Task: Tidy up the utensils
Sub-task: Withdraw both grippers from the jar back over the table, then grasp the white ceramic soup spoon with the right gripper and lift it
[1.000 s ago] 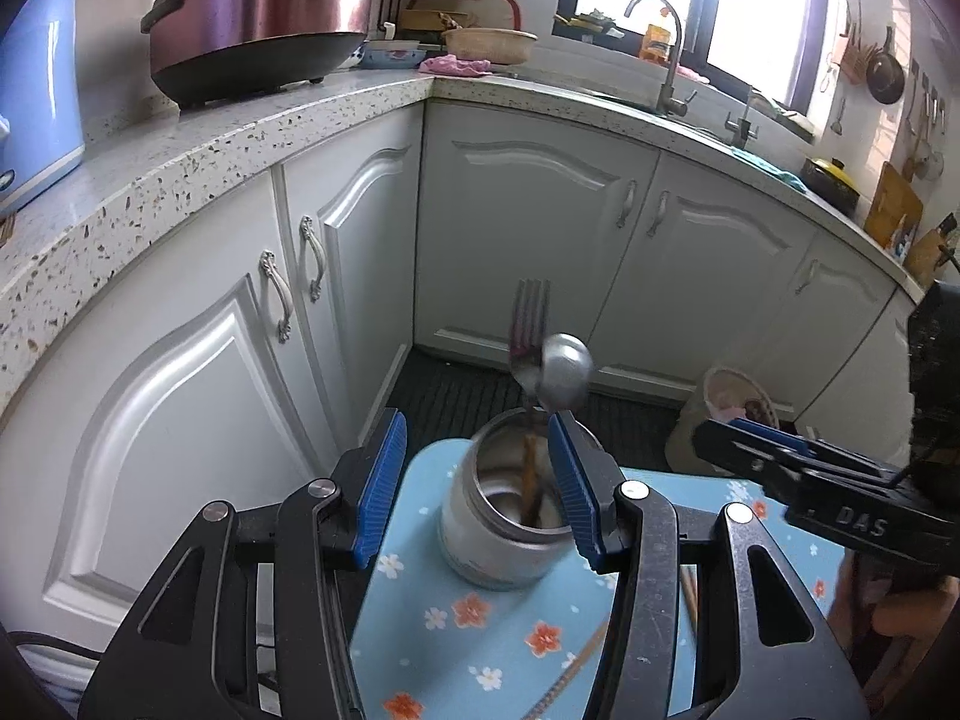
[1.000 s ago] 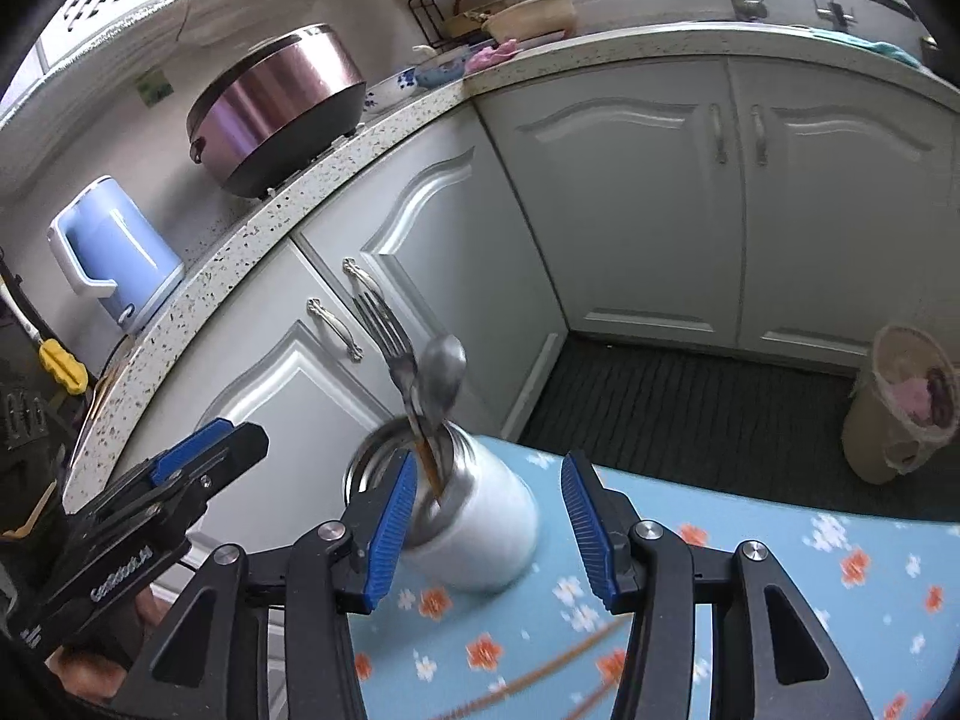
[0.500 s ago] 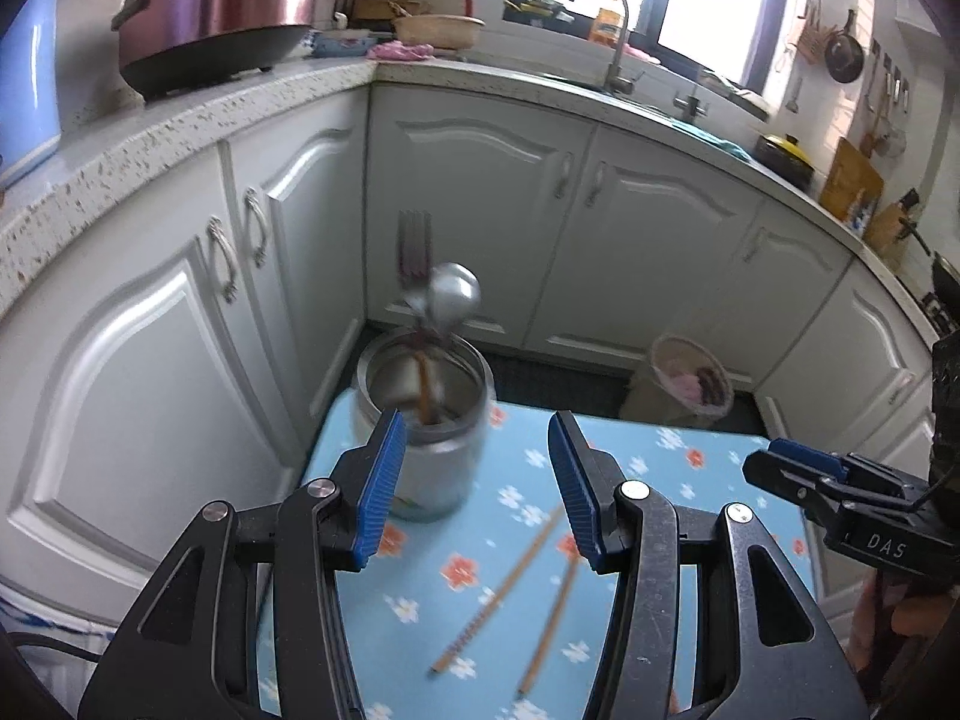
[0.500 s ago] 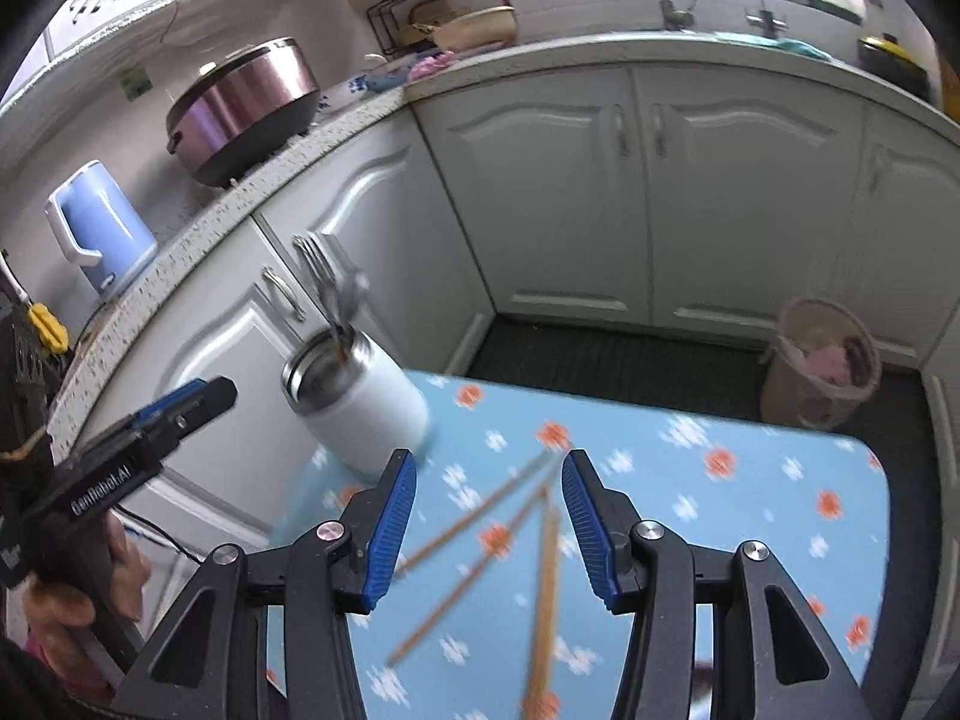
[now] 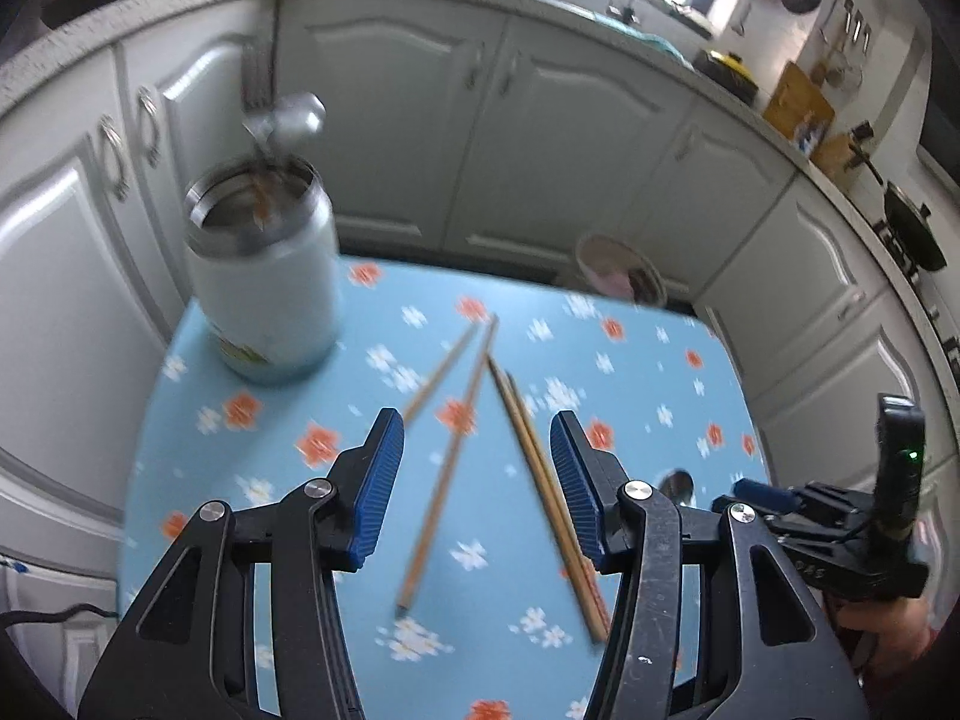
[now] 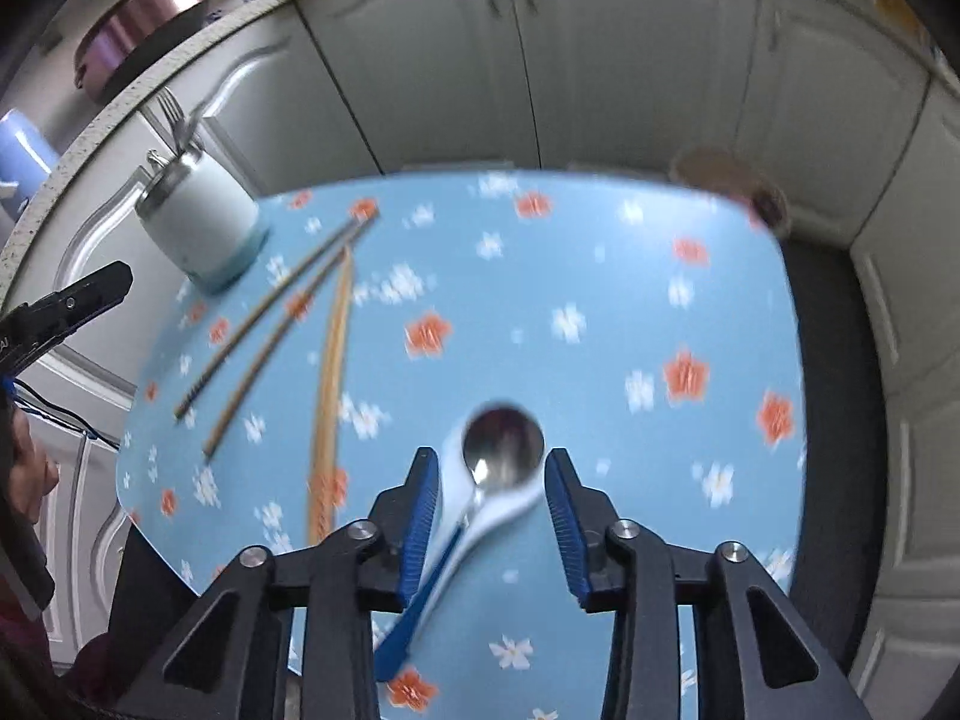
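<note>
A white steel-rimmed cup (image 5: 264, 276) stands at the far left corner of the blue flowered table (image 5: 630, 372), with a fork and a spoon (image 5: 288, 120) upright in it. Several wooden chopsticks (image 5: 450, 450) lie loose on the table. My left gripper (image 5: 477, 474) is open above them. In the right wrist view the cup (image 6: 201, 222) and chopsticks (image 6: 330, 372) lie to the left. My right gripper (image 6: 489, 498) is open over a steel spoon (image 6: 501, 450) that lies on a white spoon with a blue handle (image 6: 420, 606).
White kitchen cabinets (image 5: 570, 138) and a speckled counter curve around the table. A small waste bin (image 5: 621, 270) stands on the dark floor beyond the table's far edge. A purple rice cooker (image 6: 141, 18) sits on the counter.
Both grippers have pulled back from the cup and tilted down. The left now sits over the chopsticks. The right has moved right, over the spoons.
</note>
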Demonstrator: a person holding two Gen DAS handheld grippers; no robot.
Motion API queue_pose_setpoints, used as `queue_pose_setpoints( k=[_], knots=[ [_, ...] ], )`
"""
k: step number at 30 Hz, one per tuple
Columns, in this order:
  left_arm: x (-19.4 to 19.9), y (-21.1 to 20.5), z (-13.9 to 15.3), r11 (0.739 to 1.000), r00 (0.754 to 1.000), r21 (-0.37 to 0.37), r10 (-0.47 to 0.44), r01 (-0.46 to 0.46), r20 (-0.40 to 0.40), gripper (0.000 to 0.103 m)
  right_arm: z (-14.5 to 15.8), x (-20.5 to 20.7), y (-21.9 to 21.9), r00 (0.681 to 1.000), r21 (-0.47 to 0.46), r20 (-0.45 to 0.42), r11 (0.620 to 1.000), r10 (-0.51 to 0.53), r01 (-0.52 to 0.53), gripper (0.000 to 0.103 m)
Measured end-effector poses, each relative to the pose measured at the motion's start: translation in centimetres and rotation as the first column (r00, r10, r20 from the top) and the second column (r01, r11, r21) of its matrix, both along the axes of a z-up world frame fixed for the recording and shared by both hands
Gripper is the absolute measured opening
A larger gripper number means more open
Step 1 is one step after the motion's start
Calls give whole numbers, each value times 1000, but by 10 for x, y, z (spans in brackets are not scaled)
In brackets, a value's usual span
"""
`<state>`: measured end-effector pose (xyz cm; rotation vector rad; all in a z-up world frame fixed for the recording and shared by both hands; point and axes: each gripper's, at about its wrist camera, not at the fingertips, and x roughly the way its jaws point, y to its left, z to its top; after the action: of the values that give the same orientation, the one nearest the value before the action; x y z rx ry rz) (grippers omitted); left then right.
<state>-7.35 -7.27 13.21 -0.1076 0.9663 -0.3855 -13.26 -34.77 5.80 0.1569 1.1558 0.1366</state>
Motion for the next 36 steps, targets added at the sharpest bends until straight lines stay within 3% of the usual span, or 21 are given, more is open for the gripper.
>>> queue_pose_setpoints(
  k=[10,26,36],
  knots=[
    [-4,-13,-31,1000,996,8,-21,22,-84,51,-37,-15,-11,996,85,-83,996,-19,26,31],
    [1,5,-53,1000,989,3,12,-12,-147,51,-35,2,7,996,7,-83,1000,13,-12,31],
    [5,19,-57,998,985,-21,50,-54,-168,51,-38,-9,14,989,116,-144,993,36,-19,31]
  ],
)
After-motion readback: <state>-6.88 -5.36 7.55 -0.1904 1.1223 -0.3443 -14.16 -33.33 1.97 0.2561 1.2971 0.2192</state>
